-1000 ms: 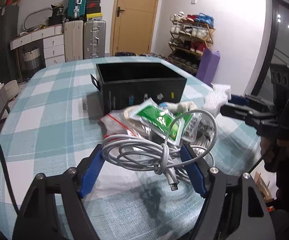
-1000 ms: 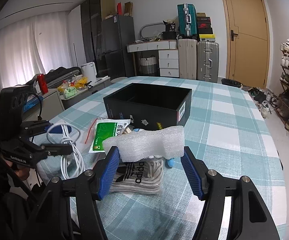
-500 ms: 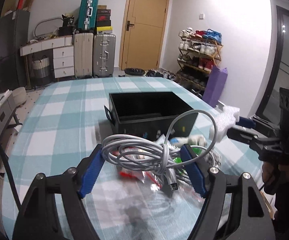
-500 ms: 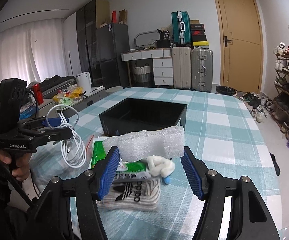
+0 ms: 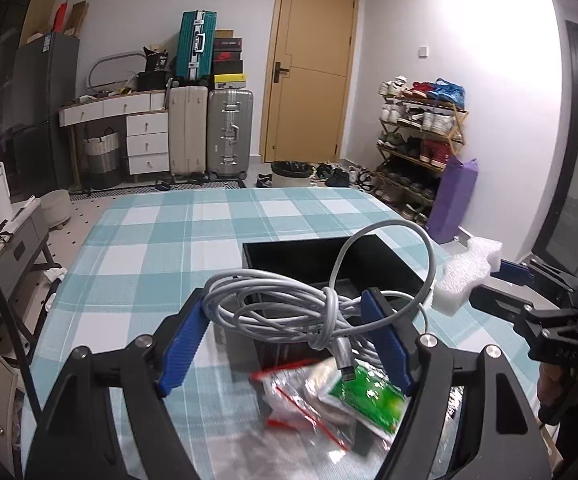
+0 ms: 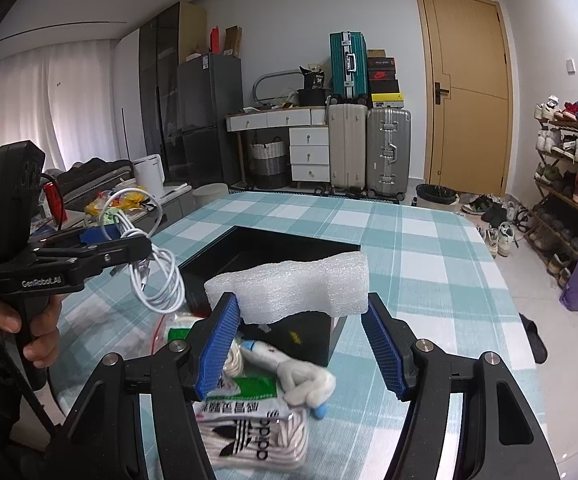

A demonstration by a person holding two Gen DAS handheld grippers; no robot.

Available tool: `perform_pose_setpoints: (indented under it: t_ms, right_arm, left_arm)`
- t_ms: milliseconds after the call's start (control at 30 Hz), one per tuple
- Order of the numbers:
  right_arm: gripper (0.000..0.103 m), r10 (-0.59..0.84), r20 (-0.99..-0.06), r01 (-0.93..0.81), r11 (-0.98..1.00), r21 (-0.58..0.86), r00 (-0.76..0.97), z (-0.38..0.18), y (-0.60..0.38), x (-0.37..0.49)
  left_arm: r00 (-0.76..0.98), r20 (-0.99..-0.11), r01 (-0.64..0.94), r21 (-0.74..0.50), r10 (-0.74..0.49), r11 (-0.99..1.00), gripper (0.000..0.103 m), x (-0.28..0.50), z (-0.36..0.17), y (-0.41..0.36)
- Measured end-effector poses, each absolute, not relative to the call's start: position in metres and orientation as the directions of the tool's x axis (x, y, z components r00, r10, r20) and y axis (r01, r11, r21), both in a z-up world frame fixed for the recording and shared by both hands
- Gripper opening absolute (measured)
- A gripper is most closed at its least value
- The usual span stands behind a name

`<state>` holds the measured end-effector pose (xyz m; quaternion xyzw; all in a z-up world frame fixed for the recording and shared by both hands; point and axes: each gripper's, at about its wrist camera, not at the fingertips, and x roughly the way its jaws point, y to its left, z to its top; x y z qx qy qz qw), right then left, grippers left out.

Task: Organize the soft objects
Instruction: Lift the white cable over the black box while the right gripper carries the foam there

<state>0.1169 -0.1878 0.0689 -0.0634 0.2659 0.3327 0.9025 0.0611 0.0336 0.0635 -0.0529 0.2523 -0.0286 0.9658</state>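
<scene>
My left gripper (image 5: 289, 340) is shut on a coiled white cable (image 5: 289, 312) and holds it in the air just before the open black box (image 5: 329, 256). My right gripper (image 6: 301, 340) is shut on a white foam piece (image 6: 293, 288), held above the near edge of the black box (image 6: 265, 248). The cable also shows in the right wrist view (image 6: 157, 268), and the foam in the left wrist view (image 5: 469, 272). On the table below lie a green packet (image 5: 365, 400), white socks (image 6: 257, 440) and a white soft toy (image 6: 301, 376).
The checked tablecloth (image 6: 429, 264) covers the table. A clear bag with a red strip (image 5: 297, 404) lies by the green packet. Suitcases (image 5: 209, 128), a door and a shoe rack (image 5: 421, 140) stand at the back of the room.
Both grippers have risen and moved toward the black box with their loads. The box now sits lower and closer in both views. The items on the table lie further beneath the fingers.
</scene>
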Motion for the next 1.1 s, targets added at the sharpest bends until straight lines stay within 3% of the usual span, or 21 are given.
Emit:
perform_pose_setpoints:
  t_ms: [1100]
  right_arm:
    - [0.064,0.470,-0.620,-0.641,0.764,-0.071,0.628,0.045,-0.137,0.182]
  left_arm:
    - [0.848,-0.528,-0.034,-0.124,-0.037,0.992,0.077,0.146,0.053,0.036]
